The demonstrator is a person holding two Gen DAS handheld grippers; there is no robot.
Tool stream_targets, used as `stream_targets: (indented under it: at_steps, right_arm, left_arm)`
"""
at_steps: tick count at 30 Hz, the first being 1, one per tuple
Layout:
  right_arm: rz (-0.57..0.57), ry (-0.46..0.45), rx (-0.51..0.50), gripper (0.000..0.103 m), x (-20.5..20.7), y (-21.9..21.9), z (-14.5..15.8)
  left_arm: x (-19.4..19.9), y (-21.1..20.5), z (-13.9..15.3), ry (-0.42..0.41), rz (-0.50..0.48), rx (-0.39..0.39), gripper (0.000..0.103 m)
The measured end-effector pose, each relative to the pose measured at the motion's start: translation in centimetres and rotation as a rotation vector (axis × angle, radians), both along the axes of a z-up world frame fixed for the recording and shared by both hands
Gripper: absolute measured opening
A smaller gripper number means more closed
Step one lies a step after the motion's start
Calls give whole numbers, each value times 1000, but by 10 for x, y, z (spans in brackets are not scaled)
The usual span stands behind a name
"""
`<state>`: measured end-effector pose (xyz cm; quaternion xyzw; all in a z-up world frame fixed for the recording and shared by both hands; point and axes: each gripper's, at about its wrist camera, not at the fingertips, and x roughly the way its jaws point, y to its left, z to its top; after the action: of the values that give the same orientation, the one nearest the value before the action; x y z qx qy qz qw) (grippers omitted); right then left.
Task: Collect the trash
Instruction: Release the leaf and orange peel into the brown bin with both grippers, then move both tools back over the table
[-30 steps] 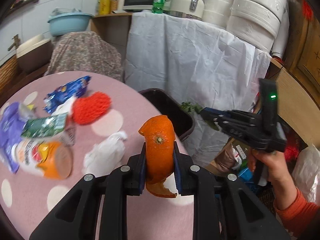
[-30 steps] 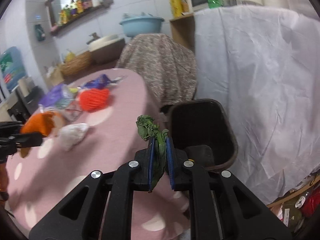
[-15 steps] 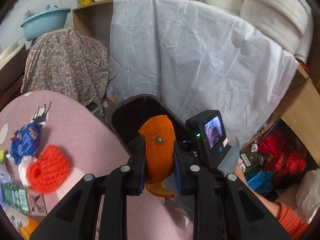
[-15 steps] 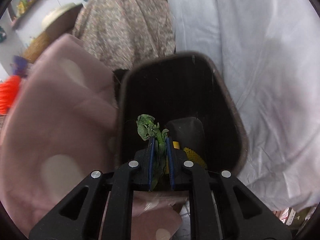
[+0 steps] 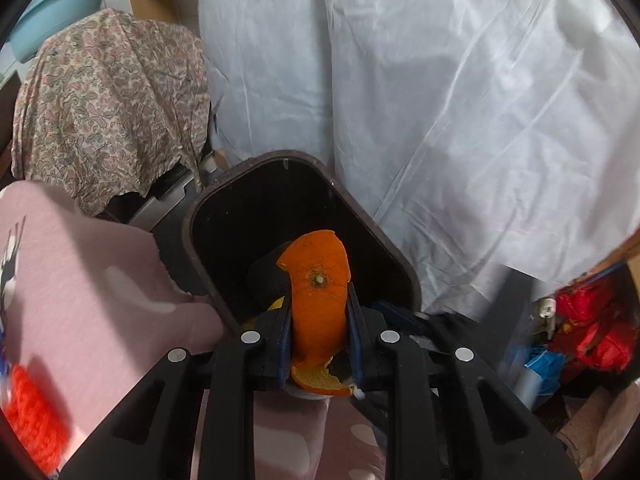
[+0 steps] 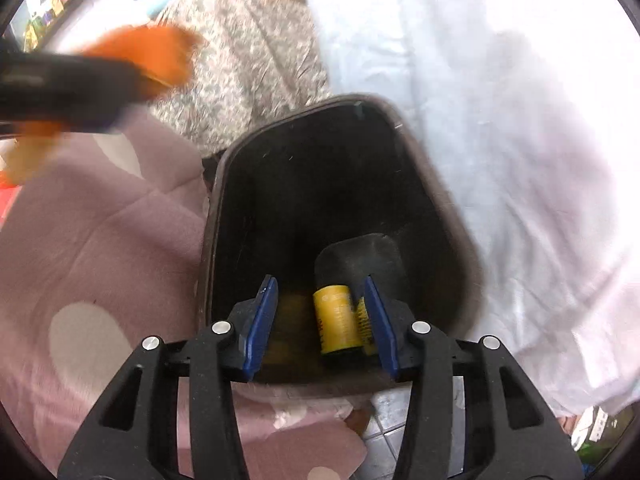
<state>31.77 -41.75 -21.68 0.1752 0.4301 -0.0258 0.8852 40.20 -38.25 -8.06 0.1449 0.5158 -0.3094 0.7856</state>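
While my left gripper is clamped on the orange peel, I see from its camera the pink tablecloth at the left, with a red mesh wrapper lying blurred at its lower left edge. Behind it hangs a paisley cloth, draped over some piece of furniture. The peel stands upright between the blue pads, its stem dot facing the lens and a curl of rind hanging below the pads. It sits over the near edge of the dark trash bin, which stands just beside the table, with a white sheet behind.

From my right camera, the left gripper with the peel shows blurred at upper left, above the tablecloth. My right gripper is spread wide with nothing between its pads, poised over the bin. A yellow can lies on the bin's floor. The white sheet fills the right.
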Motion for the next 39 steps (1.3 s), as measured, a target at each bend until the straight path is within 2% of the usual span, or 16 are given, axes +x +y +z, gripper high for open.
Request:
stream_targets:
  at_steps: [4,8,11,13,16,17,18,20,22,25,29,33,37,39]
  right_arm:
    - [-52,-41,-45,62,-29,-8,15]
    - [-106,-44,-88,65,-64,-17,20]
    - [-135,-58,-67,66,-82,-20,24]
    - [-153,-72,-59,71,-94,-23,27]
    - [-171,-75,-83,75,-107,-25,31]
    - [-177,-76,-94,75,-109,-25,32]
    - [-183,-77,-97,75,-111,-26,33]
    - [-186,-75,-89,75,-116,-25,34]
    - [-197,-83,-83,75,-120,-23,36]
    - [-202,-96,-85,75,-129,-19,41]
    - [-197,-119,-66,75,-145,-12,49]
    - [-169,-158,-34,76,-156,4,64]
    - [-123,-206,-30,84,-163,32,83]
    - [-95,-230,-23,84,-168,46,93]
  left_arm:
    - [4,-26,-23,40,-5,51,23]
    - [9,-46,-49,79,15,122,23]
    - [14,-59,-70,110,36,183,23]
    - [17,-62,-81,111,45,218,24]
    - [17,-63,-87,98,56,245,35]
    - [17,-62,-87,96,61,243,45]
    - [17,-60,-84,91,62,231,54]
    - [15,-58,-77,68,58,214,62]
    - [12,-56,-68,47,55,196,66]
    - [1,-46,-41,17,39,117,72]
    - [-23,-28,-1,-64,7,26,82]
    - [-64,15,41,-176,-28,-54,91]
    - [-98,64,65,-276,-34,-94,95]
    - [-113,97,75,-319,-23,-119,98]
